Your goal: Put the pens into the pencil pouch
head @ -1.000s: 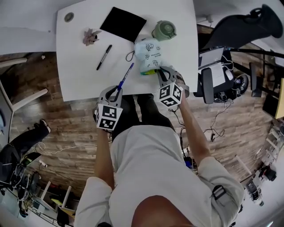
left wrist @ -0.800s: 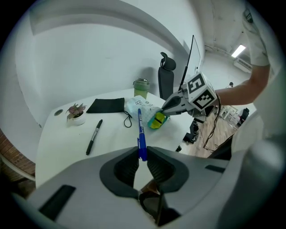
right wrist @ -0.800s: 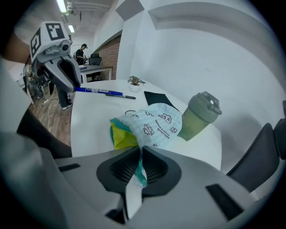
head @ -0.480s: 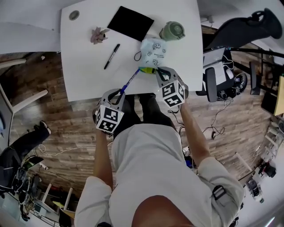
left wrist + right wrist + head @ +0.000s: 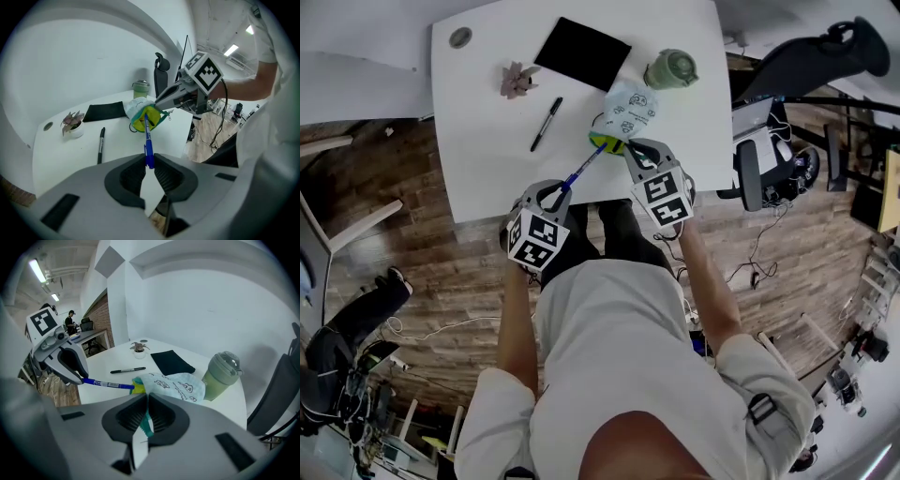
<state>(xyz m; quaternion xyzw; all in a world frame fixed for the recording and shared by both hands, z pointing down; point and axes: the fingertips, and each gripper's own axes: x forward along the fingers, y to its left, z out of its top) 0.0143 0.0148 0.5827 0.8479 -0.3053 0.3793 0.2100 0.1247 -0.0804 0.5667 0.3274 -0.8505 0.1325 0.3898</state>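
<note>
Item one, left claw (image 5: 149, 161): I found it clenched on the butt end of a blue pen (image 5: 147, 136), with the barrel running straight out ahead of its jaws. Item two, pencil pouch (image 5: 174, 386): pale blue, printed, yellow-lined, lying ahead of the left claw with its open mouth turned toward it; the pen's tip sat in that yellow mouth. Item three, right claw (image 5: 146, 405): I read it clamped on the pouch's teal edge, which showed pinched between its pads, with the pouch body spreading forward from the jaws over the white table (image 5: 484, 164). The two claws stood near each other, the left claw off to the right claw's left, and the pen bridged the gap. Item four, black marker (image 5: 547, 124): loose on the table, ahead and left of the left claw, apart from the pouch. Beyond the right claw I noted a green lidded tumbler (image 5: 671, 68) just beside the pouch, a black notebook (image 5: 582, 53) and a small potted plant (image 5: 517, 80).
</note>
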